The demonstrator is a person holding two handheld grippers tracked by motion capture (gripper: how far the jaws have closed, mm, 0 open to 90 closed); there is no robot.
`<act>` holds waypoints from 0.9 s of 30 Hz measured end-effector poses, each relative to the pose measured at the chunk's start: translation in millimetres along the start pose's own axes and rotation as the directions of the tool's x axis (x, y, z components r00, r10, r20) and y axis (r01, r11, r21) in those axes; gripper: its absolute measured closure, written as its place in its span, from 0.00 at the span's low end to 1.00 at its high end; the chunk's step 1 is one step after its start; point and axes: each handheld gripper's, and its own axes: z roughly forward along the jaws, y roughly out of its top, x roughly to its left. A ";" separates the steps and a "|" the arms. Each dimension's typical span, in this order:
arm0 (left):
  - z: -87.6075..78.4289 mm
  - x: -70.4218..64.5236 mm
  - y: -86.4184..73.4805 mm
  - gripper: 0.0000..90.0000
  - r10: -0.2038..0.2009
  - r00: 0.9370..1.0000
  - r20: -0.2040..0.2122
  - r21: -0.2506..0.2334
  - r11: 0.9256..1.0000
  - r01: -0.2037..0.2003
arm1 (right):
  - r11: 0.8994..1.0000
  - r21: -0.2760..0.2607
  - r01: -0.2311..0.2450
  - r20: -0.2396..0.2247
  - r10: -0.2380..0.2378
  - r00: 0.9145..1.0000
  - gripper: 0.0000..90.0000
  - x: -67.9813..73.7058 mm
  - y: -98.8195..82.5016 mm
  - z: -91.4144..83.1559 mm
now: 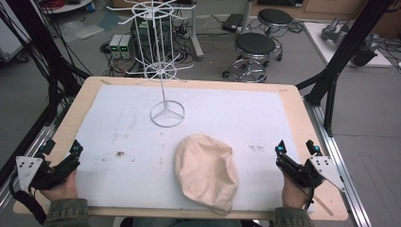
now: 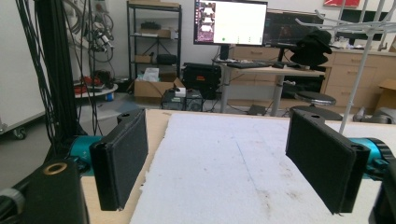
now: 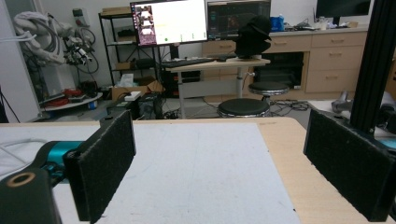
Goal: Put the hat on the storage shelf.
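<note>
A beige cap (image 1: 206,172) lies on the white mat (image 1: 123,127) at the near edge of the table (image 1: 291,101), roughly midway between the two grippers and well apart from both. Its near end hangs slightly past the mat's front edge. Its brim and underside are turned out of sight, so which way it faces cannot be told.

Behind the cap, a white wire display stand (image 1: 164,71) rests upright on its ring base on the mat. The top of the stand is cut off by the upper edge of the high view, and its thin arms are hard to make out against the cluttered floor. Nothing hangs on the arms that can be seen.

The left gripper (image 1: 61,147) sits at the near left corner of the table, gripped by the left hand (image 1: 60,188), whose sleeve is cut off by the lower edge. Its jaws point forward along the table and stand wide apart, with nothing between them. In the left gripper view the pads (image 2: 122,154) frame bare mat.

The right gripper (image 1: 296,147) sits at the near right corner, gripped by the right hand (image 1: 293,193). Its jaws also point forward and stand fully apart, grasping nothing. In the right gripper view the pads (image 3: 103,161) frame bare mat and table edge.
</note>
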 end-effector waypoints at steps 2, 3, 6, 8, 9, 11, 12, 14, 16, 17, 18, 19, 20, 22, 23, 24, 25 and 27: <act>0.1 -0.3 0.0 0.24 0.001 1.000 -0.001 0.000 1.000 -0.001 | 1.000 0.000 -0.003 0.003 0.003 1.000 0.09 -0.2 0.1 -0.2; 0.1 -0.4 0.1 0.24 0.000 1.000 -0.001 -0.003 1.000 0.000 | 1.000 -0.001 -0.004 0.003 0.004 1.000 0.09 -0.4 0.2 -0.3; 0.2 0.1 0.1 0.24 0.002 1.000 -0.002 -0.002 1.000 -0.002 | 1.000 -0.004 -0.001 0.001 0.001 1.000 0.09 -0.3 0.2 -0.4; 0.2 0.2 0.2 0.24 0.001 1.000 -0.005 -0.004 1.000 -0.001 | 1.000 -0.005 0.004 0.000 -0.004 1.000 0.09 -0.4 0.1 -0.4; 0.1 0.4 0.3 0.24 0.001 1.000 -0.005 -0.005 1.000 -0.001 | 1.000 -0.005 0.005 0.001 -0.005 1.000 0.09 -0.2 0.2 -0.4; 0.0 0.7 0.3 0.24 0.001 1.000 -0.006 -0.005 1.000 -0.001 | 1.000 -0.007 0.007 0.001 -0.007 1.000 0.09 -0.1 0.2 -0.3; 0.0 0.8 0.3 0.24 0.001 1.000 -0.006 -0.005 1.000 -0.001 | 1.000 -0.010 0.007 0.001 -0.007 1.000 0.09 0.0 0.2 -0.2; 0.1 1.0 0.3 0.24 0.001 1.000 -0.006 -0.007 1.000 -0.001 | 1.000 -0.007 0.008 0.002 -0.008 1.000 0.09 0.4 0.2 -0.5; 0.2 0.7 0.3 0.24 0.002 1.000 -0.006 -0.005 1.000 -0.002 | 1.000 -0.010 0.011 -0.001 -0.011 1.000 0.09 0.9 0.4 -0.6; 0.3 0.5 0.3 0.24 0.003 1.000 -0.006 -0.006 1.000 -0.003 | 1.000 -0.012 0.012 0.001 -0.012 1.000 0.09 1.3 0.5 -0.8; 0.2 0.4 0.3 0.24 0.003 1.000 -0.005 -0.006 1.000 -0.003 | 1.000 -0.017 0.015 -0.004 -0.015 1.000 0.09 2.2 0.6 -0.9; 0.2 0.2 0.3 0.24 0.005 1.000 -0.003 -0.005 1.000 -0.005 | 0.999 -0.027 0.026 -0.007 -0.027 1.000 0.09 2.3 0.9 -0.1; 0.2 0.2 0.2 0.24 0.004 1.000 -0.001 -0.006 1.000 -0.004 | 0.999 -0.027 0.017 -0.015 -0.017 1.000 0.09 3.2 1.6 0.2; 0.5 0.2 0.1 0.24 0.005 1.000 0.005 -0.007 1.000 -0.005 | 1.000 -0.028 -0.011 -0.034 0.010 0.999 0.09 4.0 4.7 1.6; 0.8 0.2 0.1 0.24 0.005 1.000 0.005 -0.006 1.000 -0.005 | 1.000 -0.023 -0.021 -0.039 0.021 0.999 0.09 4.7 7.5 2.6; 1.1 0.2 0.0 0.24 0.005 1.000 0.006 -0.005 1.000 -0.005 | 0.999 -0.017 -0.032 -0.049 0.031 0.998 0.09 6.0 10.3 3.2; 1.2 0.1 -0.1 0.24 0.005 1.000 0.007 -0.005 1.000 -0.005 | 0.999 -0.020 -0.029 -0.054 0.028 0.998 0.09 7.4 13.1 4.1; 1.2 -0.5 0.1 0.24 0.007 1.000 0.008 -0.006 1.000 -0.007 | 1.000 -0.026 0.000 -0.072 -0.001 0.997 0.09 11.5 16.9 5.1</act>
